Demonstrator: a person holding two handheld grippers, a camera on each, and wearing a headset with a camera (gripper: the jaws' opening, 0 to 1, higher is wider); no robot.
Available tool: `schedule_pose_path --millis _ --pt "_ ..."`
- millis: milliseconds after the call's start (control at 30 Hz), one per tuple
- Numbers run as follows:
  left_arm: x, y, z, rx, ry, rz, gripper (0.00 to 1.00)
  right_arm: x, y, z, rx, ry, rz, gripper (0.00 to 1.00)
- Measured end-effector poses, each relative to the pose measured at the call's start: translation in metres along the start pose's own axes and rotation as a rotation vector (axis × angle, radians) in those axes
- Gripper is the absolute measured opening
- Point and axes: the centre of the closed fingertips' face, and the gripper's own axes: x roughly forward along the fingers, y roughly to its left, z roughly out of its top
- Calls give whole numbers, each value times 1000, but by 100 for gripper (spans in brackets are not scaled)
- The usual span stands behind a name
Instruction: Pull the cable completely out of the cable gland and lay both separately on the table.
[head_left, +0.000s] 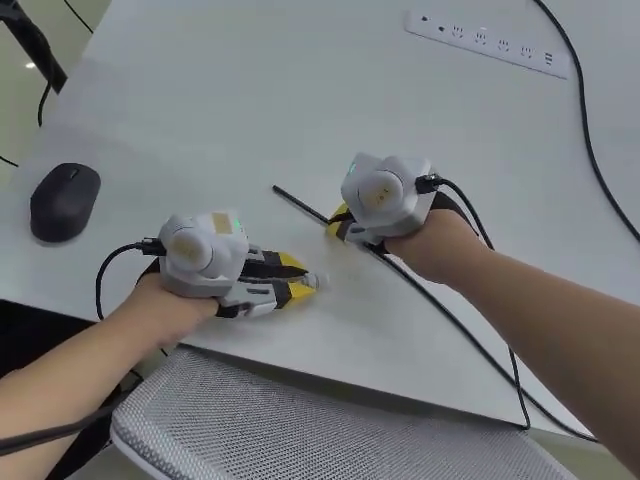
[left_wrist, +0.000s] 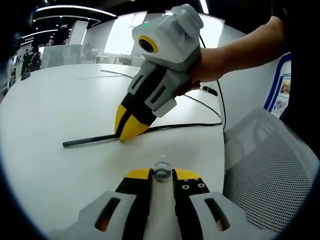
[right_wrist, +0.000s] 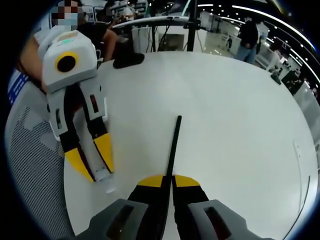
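L claw (head_left: 300, 282) is clamped on the cable gland (left_wrist: 161, 169), tip-only grip, low over the tabletop (head_left: 250, 90) near its front edge. R claw (right_wrist: 169, 181) is closed on the black cable (right_wrist: 174, 145), tips down at the tabletop. The cable's free end lies flat ahead of the jaws, and the rest trails back under the person's arm and seems to run off the near edge. Gland and cable are apart, so the pull-out looks done; what's left is setting both down.

Risks, my read:
- Gland is small w/ a marginal grip, so it could pop out or roll on release. The edge, w/ the mesh chair (head_left: 300, 430) below it, is close, so it could drop off.
- The cable's hanging length may drag it once R claw lets go. It could slide toward the gland so the two end up touching, not separate.
- Claws sit near each other, so a sloppy release could knock one part into the other.
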Motion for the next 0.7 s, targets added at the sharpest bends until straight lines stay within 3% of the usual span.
schedule_pose_path --millis 333,700 --pt "-3 -2 -2 -11 11 -1 19 -5 -4 -1 33 -3 -30 14" --pt "-10 -1 3 -25 18 23 31 -30 -7 10 85 -70 -55 31"
